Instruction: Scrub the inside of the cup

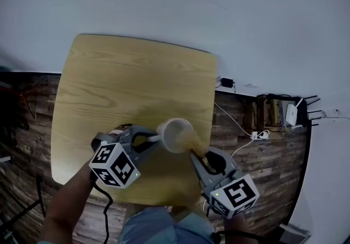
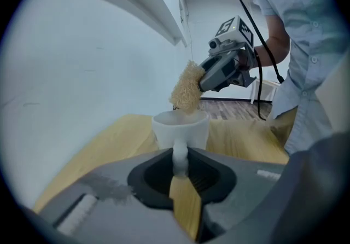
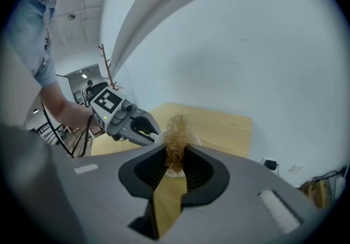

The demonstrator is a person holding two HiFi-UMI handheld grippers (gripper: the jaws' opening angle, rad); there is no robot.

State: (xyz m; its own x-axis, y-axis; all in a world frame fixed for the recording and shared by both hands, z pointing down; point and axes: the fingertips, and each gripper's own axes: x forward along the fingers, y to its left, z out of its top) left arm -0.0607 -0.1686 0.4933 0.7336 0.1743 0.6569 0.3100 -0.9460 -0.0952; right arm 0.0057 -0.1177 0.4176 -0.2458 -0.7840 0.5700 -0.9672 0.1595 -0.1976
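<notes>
Head view: cup [image 1: 176,135] upright on surface [image 1: 131,73], toward its 6 o'clock edge. My left gripper [image 1: 152,140] at cup's 9, right gripper [image 1: 198,156] at its 5.

Left gripper view: jaws clamped on handle [image 2: 180,155]. Cup prob. ceramic: rigid, slick, chippable. Handle = best hold.

Right gripper view: jaws clamped on scrubber [image 3: 176,138], soft, springy; tuft at cup rim, 12 o'clock.

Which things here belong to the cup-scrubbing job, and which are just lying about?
In the job:
- white cup, held by its handle in the left gripper
- straw-coloured scrubber, clamped in the right gripper, at the cup's rim

Lying about:
- white router
- power strip
- cables, all off to one side of the table
</notes>
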